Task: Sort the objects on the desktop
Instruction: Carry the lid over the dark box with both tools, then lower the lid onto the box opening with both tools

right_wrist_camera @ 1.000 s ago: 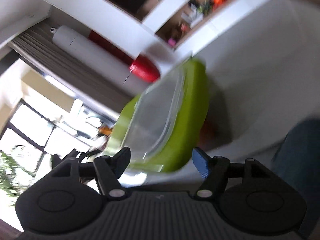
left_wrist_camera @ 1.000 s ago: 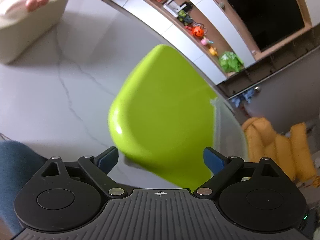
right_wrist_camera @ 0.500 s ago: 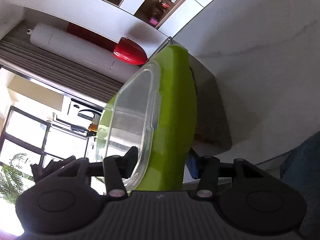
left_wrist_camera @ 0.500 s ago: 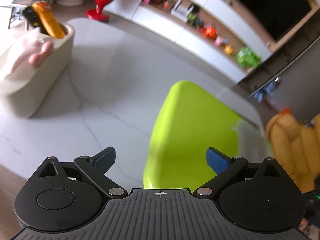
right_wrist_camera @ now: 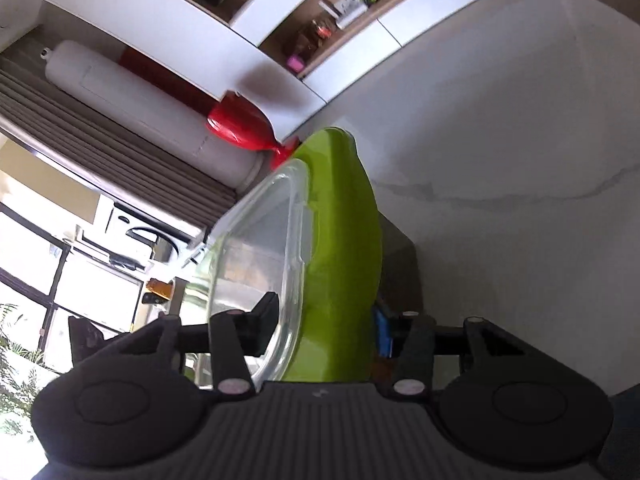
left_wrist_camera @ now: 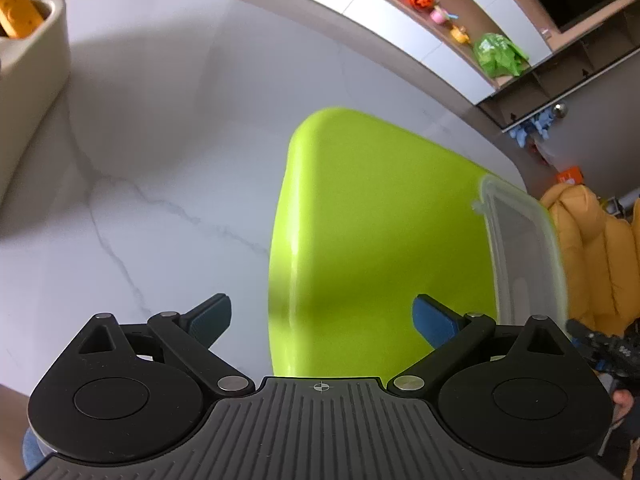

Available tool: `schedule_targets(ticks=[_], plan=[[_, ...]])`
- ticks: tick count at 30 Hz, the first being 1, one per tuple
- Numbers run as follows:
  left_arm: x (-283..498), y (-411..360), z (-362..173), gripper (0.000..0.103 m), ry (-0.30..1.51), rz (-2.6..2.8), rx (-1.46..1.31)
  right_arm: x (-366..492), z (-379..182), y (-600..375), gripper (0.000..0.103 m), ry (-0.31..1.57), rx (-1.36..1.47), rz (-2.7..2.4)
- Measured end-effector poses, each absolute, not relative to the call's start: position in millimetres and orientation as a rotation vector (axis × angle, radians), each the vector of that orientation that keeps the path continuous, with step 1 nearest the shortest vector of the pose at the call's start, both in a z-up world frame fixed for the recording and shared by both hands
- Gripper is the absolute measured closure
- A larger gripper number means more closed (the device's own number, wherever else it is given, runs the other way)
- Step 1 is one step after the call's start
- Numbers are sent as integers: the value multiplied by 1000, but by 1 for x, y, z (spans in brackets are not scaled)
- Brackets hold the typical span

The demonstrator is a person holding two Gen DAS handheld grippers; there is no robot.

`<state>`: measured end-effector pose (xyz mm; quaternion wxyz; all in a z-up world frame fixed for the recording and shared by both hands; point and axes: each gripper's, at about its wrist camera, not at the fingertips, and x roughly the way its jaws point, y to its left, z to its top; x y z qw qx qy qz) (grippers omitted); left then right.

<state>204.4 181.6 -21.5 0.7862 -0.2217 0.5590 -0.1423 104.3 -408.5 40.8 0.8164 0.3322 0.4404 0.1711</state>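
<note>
Container (right_wrist_camera: 340,248) is pinched by right gripper (right_wrist_camera: 324,328), one finger on the clear lid (right_wrist_camera: 260,256), the other on the green base; it is held tipped on edge above the table (left_wrist_camera: 160,160), long axis running away from the tool. Left gripper (left_wrist_camera: 322,316) is spread wide, nothing between its fingers, container's green underside (left_wrist_camera: 380,232) just ahead and to its right. Glossy smooth plastic, rounded corners; marbled white tabletop. Cream bin (left_wrist_camera: 28,60) sits at the table's far left edge.

A lime-green container (left_wrist_camera: 380,240) with a clear lid (left_wrist_camera: 524,256) fills centre-right of the frame, tilted over the marble bench (left_wrist_camera: 160,160). The left gripper (left_wrist_camera: 322,316) spreads wide below; a cream bin (left_wrist_camera: 28,64) sits upper left.
</note>
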Motion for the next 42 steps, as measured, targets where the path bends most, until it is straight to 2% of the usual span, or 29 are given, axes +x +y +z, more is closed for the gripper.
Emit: schedule_targets(ticks=[2, 5, 8, 12, 13, 16, 20, 28, 36, 40, 42], plan=[[210, 184, -26, 3, 1216, -321, -505, 109, 37, -406, 44, 966, 678, 365], [219, 183, -29, 3, 1229, -340, -515, 108, 43, -413, 44, 915, 650, 335], [223, 177, -27, 3, 1219, -353, -489, 115, 56, -420, 35, 839, 623, 288], [226, 177, -23, 4, 1186, -342, -512, 147, 60, -407, 35, 856, 517, 298], [227, 177, -22, 10, 1178, -334, -508, 156, 57, -403, 35, 881, 513, 317], [230, 180, -16, 20, 1149, -306, -518, 163, 44, -403, 39, 931, 564, 362], [242, 181, 3, 28, 1110, -303, -517, 155, 37, -410, 41, 902, 633, 334], [249, 170, 2, 21, 1133, -274, -426, 134, 38, -405, 40, 836, 615, 288], [228, 174, 6, 18, 1118, -247, -388, 162, 30, -385, 40, 877, 595, 319], [227, 178, -1, 18, 1136, -258, -423, 156, 23, -383, 40, 841, 595, 326], [230, 177, 0, 14, 1147, -252, -422, 161, 23, -380, 40, 853, 596, 319]])
